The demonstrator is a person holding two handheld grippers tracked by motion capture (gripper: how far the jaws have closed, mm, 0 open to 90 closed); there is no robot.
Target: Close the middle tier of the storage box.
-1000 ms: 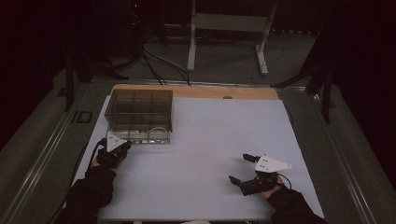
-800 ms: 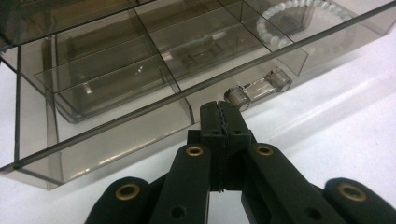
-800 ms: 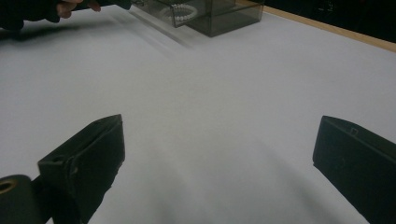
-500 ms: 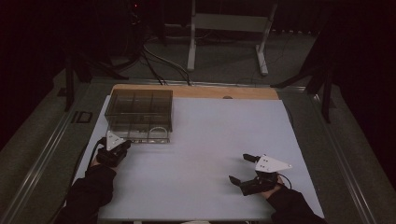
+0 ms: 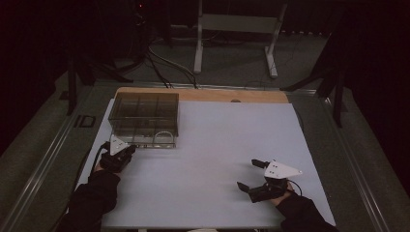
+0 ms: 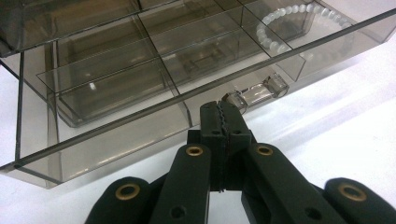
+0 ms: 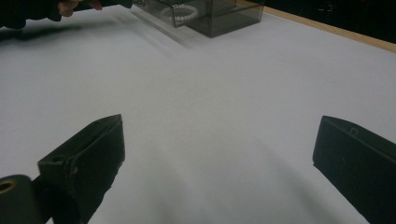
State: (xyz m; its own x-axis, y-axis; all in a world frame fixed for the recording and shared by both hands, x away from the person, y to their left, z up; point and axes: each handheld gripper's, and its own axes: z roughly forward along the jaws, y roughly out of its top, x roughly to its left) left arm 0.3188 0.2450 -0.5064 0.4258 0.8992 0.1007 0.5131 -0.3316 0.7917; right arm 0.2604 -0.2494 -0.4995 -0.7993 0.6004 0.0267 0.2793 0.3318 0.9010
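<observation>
A smoky clear compartment box point(image 5: 145, 116) stands at the table's back left, with a white bead bracelet point(image 6: 282, 21) in one front compartment. My left gripper point(image 5: 128, 149) lies at the box's front left corner. Its jaws are shut tight, teeth meshed, and the tips point(image 6: 223, 108) touch the left end of a small clear handle point(image 6: 261, 91) on the box's front. Whether any of the handle is pinched I cannot tell. My right gripper point(image 5: 246, 173) rests near the front right of the white table, open wide point(image 7: 219, 140) with nothing between its jaws.
The white table top point(image 5: 217, 140) has a wooden strip point(image 5: 208, 95) along its far edge. Behind the table are a metal stand point(image 5: 232, 29) and cables on the floor. In the right gripper view the box point(image 7: 219, 14) and the other hand point(image 7: 70, 5) lie far off.
</observation>
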